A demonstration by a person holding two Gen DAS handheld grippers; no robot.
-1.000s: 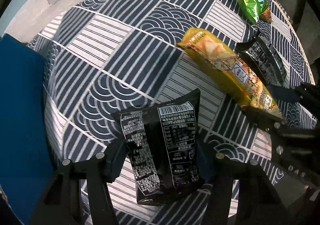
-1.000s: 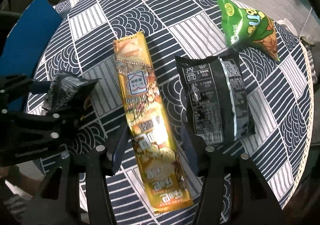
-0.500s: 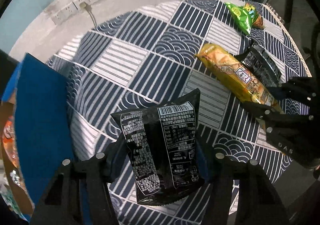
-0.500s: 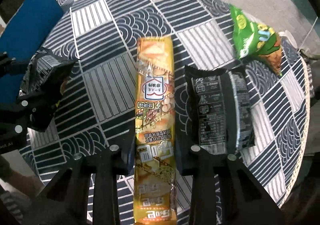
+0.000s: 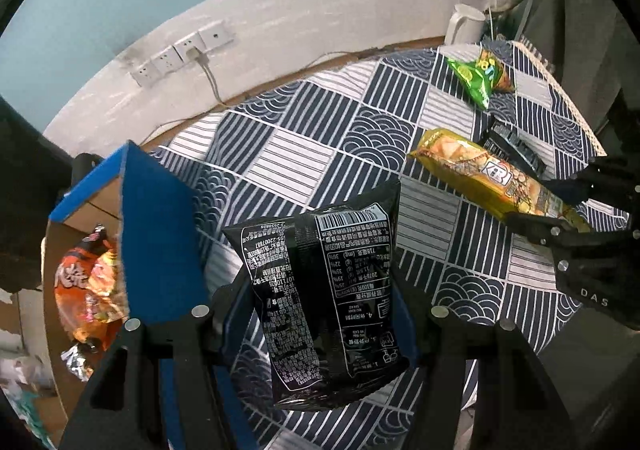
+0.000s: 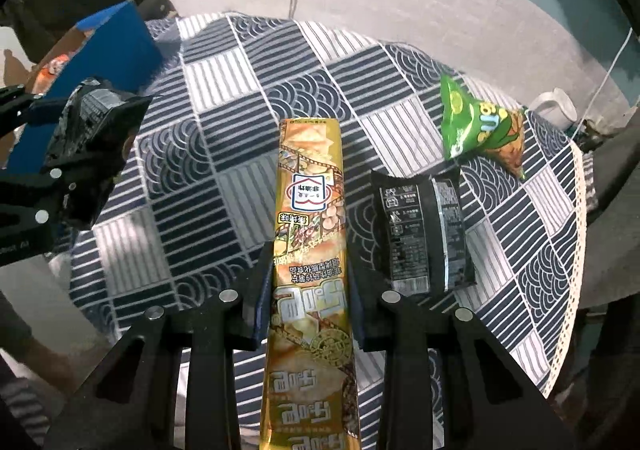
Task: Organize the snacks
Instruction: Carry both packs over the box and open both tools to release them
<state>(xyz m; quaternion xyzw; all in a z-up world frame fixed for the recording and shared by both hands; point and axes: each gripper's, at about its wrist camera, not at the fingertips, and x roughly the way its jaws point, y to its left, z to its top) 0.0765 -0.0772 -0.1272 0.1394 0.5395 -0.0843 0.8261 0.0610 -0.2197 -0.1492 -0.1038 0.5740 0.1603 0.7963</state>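
Both packets had left the worktop (image 6: 224, 185): the left hand-held gripper (image 5: 320, 290) clamped the black snack packet (image 5: 320, 282), the right hand-held gripper (image 6: 308, 290) the long yellow cracker pack (image 6: 310, 234) (blue box (image 5: 156, 226) next, probably).

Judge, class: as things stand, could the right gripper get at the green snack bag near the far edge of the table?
Probably not yet. The right gripper is shut on the long yellow pack, so it has no free grip. The green bag itself lies uncovered on the tablecloth.

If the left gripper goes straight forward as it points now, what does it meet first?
Probably the patterned tablecloth beyond the black snack bag held by the left gripper; the blue box sits leftward. Depth is unclear.
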